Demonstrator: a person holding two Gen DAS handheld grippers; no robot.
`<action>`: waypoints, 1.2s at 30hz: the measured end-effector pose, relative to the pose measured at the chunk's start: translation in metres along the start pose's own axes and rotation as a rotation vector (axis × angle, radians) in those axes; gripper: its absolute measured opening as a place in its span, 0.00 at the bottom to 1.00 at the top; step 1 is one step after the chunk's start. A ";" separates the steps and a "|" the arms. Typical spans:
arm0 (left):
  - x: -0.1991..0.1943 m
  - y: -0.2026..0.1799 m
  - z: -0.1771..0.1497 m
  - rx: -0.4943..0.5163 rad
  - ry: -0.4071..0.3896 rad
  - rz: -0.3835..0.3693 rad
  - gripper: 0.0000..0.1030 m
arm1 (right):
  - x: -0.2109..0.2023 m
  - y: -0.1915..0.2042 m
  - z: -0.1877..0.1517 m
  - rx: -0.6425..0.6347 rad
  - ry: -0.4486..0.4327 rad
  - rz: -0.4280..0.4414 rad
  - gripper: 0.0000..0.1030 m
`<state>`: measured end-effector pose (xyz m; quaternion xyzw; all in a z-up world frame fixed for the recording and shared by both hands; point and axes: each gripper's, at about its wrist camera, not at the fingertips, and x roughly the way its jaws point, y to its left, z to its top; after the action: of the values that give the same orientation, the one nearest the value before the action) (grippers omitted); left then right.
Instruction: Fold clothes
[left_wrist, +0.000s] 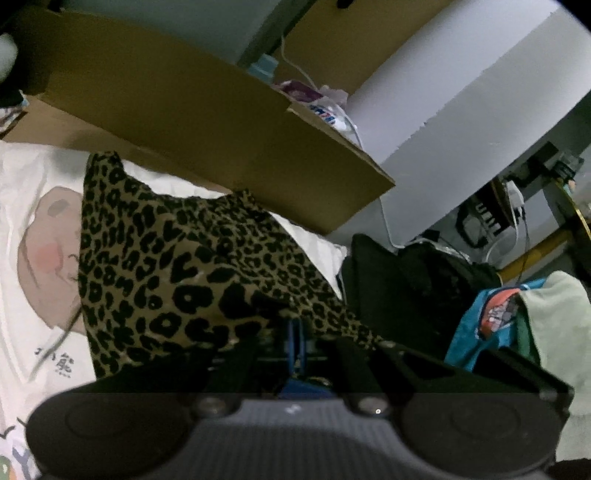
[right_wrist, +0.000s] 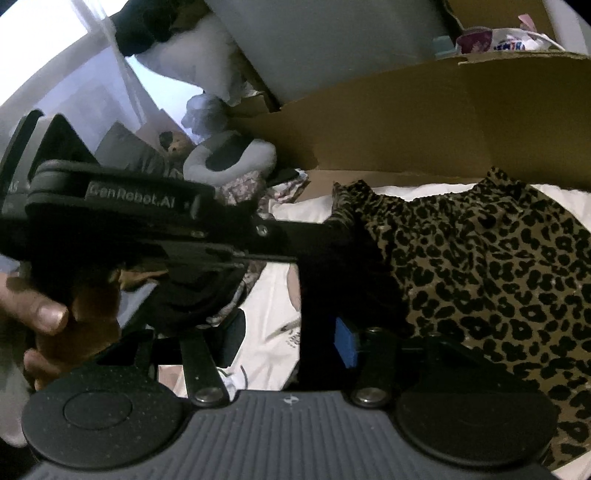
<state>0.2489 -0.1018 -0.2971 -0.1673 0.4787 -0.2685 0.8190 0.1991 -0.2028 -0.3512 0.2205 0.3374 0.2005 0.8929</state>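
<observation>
Here, the leopard-print garment (left_wrist: 177, 266) of thin brown-and-black fabric is lifted in a loose peaked drape over the white bedsheet printed with a cartoon bear (left_wrist: 33, 206), one hem running down into the left gripper (left_wrist: 295, 332), whose jaws are pinched together on that cloth. In the right wrist view the same garment (right_wrist: 491, 266) spreads to the right, and the right gripper (right_wrist: 288, 332) sits at its left edge with its jaws part-way apart; the last readings differ too little to call them moving, and its blue pad (right_wrist: 345, 343) shows with no fabric visibly pressed against it, so it appears to hold nothing. The other gripper's black body, steadied by a person's hand (right_wrist: 55, 317), crosses just in front of it. Behind stands a large brown cardboard box (left_wrist: 221, 110), and to the side lie a heap of dark clothes (left_wrist: 406, 284) and a blue printed garment (left_wrist: 491, 317). The risk, as I judge it, is that the cloth hangs from one pinch only: it could sag, twist or bunch so the fold lands crooked, and the crowded grippers could knock together or snag the hem.
</observation>
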 end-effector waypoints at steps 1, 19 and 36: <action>0.000 0.000 -0.001 -0.009 0.002 -0.003 0.02 | 0.001 0.000 0.001 0.006 -0.004 -0.004 0.56; 0.006 -0.009 -0.001 -0.028 -0.012 -0.026 0.03 | 0.005 -0.011 -0.002 0.028 -0.039 -0.046 0.00; 0.003 0.025 -0.004 -0.124 -0.023 0.081 0.15 | -0.047 -0.067 0.009 0.159 -0.131 -0.181 0.00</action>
<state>0.2537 -0.0836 -0.3139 -0.2013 0.4913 -0.2028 0.8228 0.1866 -0.2839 -0.3568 0.2720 0.3116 0.0771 0.9072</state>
